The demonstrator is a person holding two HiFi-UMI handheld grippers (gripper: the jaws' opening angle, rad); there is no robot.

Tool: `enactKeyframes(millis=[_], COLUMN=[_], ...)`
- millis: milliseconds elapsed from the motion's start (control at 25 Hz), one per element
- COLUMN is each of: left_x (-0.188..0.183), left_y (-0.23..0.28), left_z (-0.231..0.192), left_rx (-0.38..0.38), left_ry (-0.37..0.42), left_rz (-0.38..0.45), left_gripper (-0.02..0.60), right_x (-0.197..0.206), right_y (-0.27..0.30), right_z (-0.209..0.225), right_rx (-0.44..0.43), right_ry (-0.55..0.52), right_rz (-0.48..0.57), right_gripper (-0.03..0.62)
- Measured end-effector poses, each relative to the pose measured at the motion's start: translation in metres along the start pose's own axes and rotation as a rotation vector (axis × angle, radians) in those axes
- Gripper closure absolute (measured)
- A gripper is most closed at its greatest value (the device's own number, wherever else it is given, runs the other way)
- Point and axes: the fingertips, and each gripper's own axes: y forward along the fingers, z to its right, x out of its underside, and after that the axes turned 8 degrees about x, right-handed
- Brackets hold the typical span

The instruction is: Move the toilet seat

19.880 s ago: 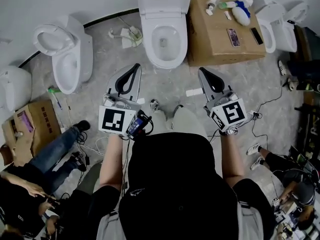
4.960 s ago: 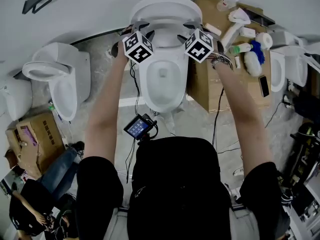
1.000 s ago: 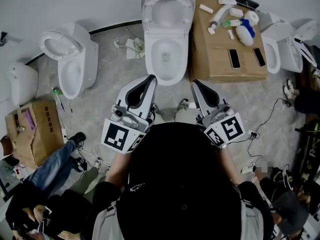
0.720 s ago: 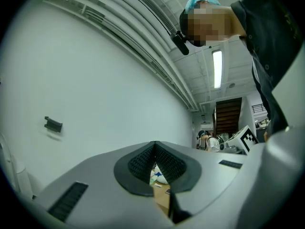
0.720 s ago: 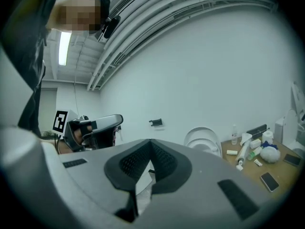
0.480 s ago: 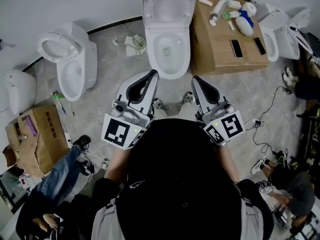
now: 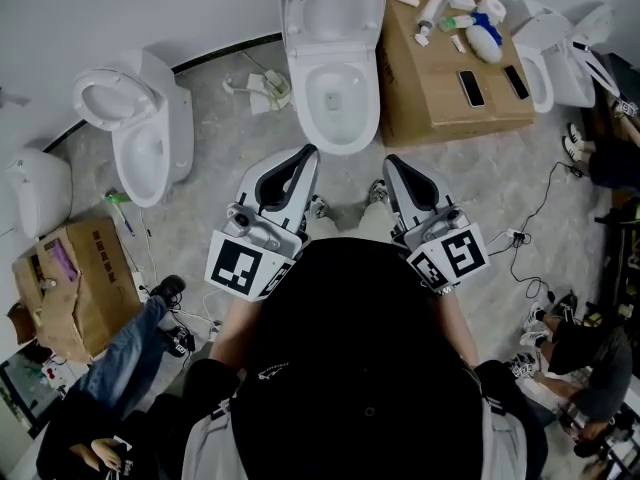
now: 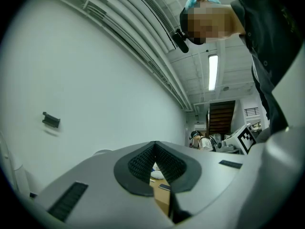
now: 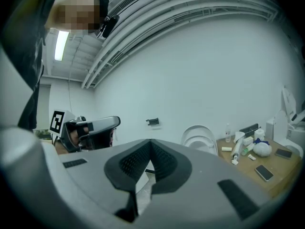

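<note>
The white toilet [image 7: 335,98] stands at the top middle of the head view. Its seat [image 7: 333,8] is tipped up against the back, and the bowl is open. My left gripper [image 7: 305,152] and right gripper [image 7: 391,162] are side by side close to my body, short of the bowl's front rim and touching nothing. Both are shut with nothing between the pads. In the left gripper view the left gripper [image 8: 155,144] points level at the wall. Past the right gripper [image 9: 150,142] in the right gripper view, the raised seat [image 9: 200,136] shows.
A cardboard box [image 7: 430,88] right of the toilet carries bottles, a brush and two phones. Other toilets stand at left [image 7: 140,133] and far right [image 7: 555,53]. A second box [image 7: 60,283] and a seated person [image 7: 120,368] are at lower left. Cables [image 7: 530,238] lie on the floor at right.
Both grippers stay shut and side by side. The toilet sits slightly farther from their tips than a second ago. The people at the lower edges have shifted.
</note>
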Motion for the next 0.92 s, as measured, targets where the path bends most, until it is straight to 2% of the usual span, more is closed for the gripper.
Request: enactKeyframes(millis=[920], left_x=[0.012], left_y=[-0.002], left_z=[0.009], left_rx=[0.035], left_ry=[-0.033], left_rz=[-0.012], left_gripper=[0.574], right_x=[0.005], right_y=[-0.013], right_z=[-0.009], right_rx=[0.019], right_ry=[-0.026], right_rz=[-0.010], right_gripper=[0.582])
